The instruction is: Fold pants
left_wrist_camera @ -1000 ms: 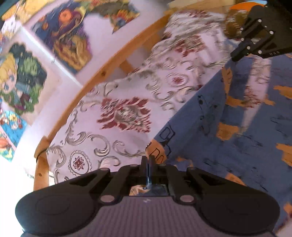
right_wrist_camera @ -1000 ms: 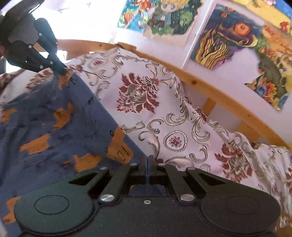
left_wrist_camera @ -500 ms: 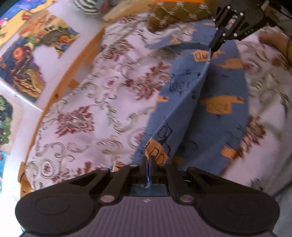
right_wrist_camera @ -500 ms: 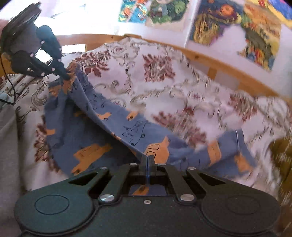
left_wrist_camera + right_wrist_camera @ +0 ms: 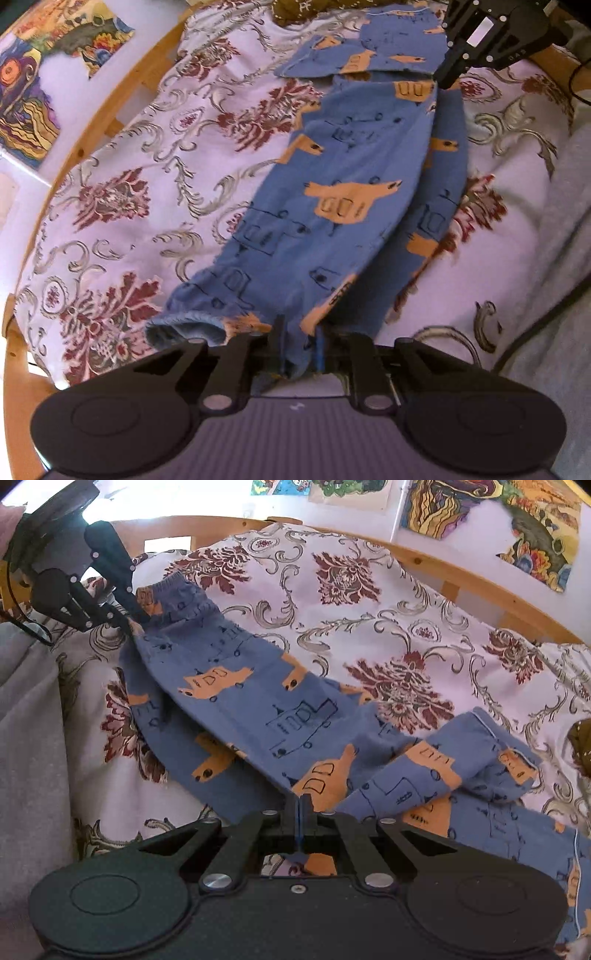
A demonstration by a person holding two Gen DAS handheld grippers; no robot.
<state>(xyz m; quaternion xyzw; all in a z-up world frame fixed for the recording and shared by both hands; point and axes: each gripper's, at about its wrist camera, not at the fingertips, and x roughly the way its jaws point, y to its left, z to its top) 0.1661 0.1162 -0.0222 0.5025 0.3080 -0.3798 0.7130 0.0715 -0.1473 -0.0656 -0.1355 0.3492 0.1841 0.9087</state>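
Left gripper [image 5: 299, 347]: jaws stand partly apart with a bunch of blue cloth between them — the fabric appears to be loosening, and whether it is truly clamped cannot be told from this view. The cloth here is the waistband end of the pants [image 5: 351, 192]; the gathered elastic edge sags just to the left of the jaws.

Right gripper [image 5: 300, 812]: jaws drawn together on a thin fold of the same garment, near the crotch where the legs part. Firm pinch, no gap visible.

From these two holds outward, the pants run as one long strip across the patterned bedspread [image 5: 147, 155]. The long axis lies directly from one gripper to the other, so each gripper sees the other at the far end of the strip. One leg is laid over the other; the upper layer sits slightly skewed, leaving the lower leg's edge showing on the side towards the grey blanket [image 5: 29, 738]. Beyond the right gripper the leg ends lie rumpled and partly doubled back towards the wooden bed rail [image 5: 480, 587].

Judgement: the lengthwise fold is laid down. The next fold turns on the long axis — one end carried along it over the other. The right gripper has the surer hold.
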